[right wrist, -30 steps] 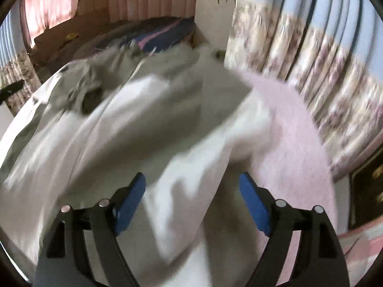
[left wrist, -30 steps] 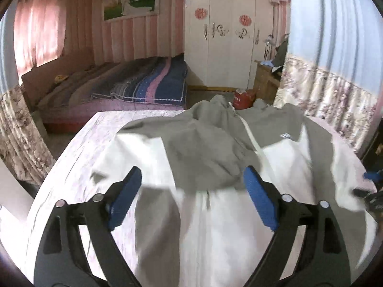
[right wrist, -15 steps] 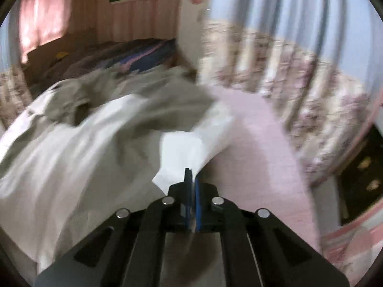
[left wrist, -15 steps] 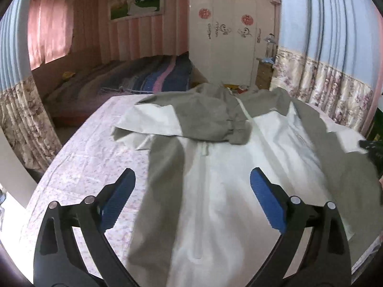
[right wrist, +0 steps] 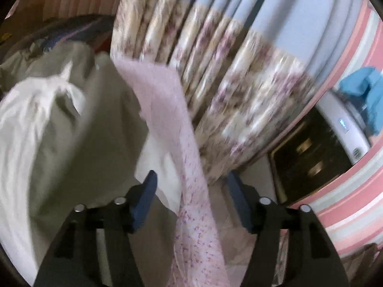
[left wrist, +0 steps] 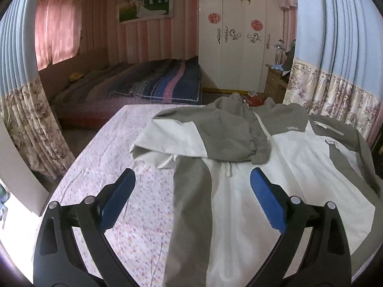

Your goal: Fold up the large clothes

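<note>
A white and grey zip jacket (left wrist: 239, 191) lies spread front-up on the pink flowered cover (left wrist: 119, 167). Its left sleeve (left wrist: 215, 134) is folded across the chest. My left gripper (left wrist: 191, 177) hovers open over the jacket's lower left part, with nothing between its blue pads. In the blurred right wrist view the jacket (right wrist: 71, 131) fills the left side. My right gripper (right wrist: 191, 177) is opening at the cover's right edge (right wrist: 167, 95). A white corner of the jacket and the cover's edge lie below its jaws, and neither pad presses on them.
Flowered curtains (left wrist: 335, 95) (right wrist: 239, 83) hang close along the right edge. A bed with a striped blanket (left wrist: 155, 83) and a white wardrobe (left wrist: 239, 35) stand beyond. A dark cabinet (right wrist: 311, 155) and a white appliance (right wrist: 347, 124) sit at the far right.
The right gripper shut on the jacket's white corner, then let it go and swung right toward the curtain. The left gripper drew back from the jacket, staying open.
</note>
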`<control>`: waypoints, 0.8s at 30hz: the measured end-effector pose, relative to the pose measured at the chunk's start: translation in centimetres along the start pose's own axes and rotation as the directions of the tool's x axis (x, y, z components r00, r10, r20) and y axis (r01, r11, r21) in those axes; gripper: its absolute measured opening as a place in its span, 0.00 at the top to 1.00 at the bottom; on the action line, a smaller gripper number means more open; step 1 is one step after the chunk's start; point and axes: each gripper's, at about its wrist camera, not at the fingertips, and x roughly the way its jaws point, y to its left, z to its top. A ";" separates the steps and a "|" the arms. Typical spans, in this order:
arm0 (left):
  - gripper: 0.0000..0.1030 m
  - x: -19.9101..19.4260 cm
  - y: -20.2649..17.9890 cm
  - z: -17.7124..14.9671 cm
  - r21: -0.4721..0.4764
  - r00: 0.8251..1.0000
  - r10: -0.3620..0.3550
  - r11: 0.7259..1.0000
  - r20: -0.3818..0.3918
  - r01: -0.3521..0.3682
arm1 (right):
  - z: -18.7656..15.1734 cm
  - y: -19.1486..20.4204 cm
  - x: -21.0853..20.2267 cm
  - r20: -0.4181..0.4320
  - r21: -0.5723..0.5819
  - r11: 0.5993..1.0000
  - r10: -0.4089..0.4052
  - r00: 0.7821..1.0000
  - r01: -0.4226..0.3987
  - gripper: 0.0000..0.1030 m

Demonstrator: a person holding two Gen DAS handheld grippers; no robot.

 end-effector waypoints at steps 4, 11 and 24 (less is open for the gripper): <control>0.07 1.2 0.0 1.1 0.004 1.000 0.010 1.000 -0.001 -0.010 | 1.7 1.9 -5.2 0.109 0.064 0.991 0.106 0.988 -0.114 0.30; 0.06 1.9 0.5 1.5 -0.023 1.000 -0.007 1.000 -0.006 0.007 | 4.4 9.8 -10.4 0.288 0.111 0.938 0.287 0.914 -0.329 0.20; 0.04 6.0 4.8 2.0 0.052 0.995 0.080 0.996 -0.056 -0.077 | 7.3 21.5 -8.8 0.237 0.038 0.870 0.470 0.850 -0.492 0.20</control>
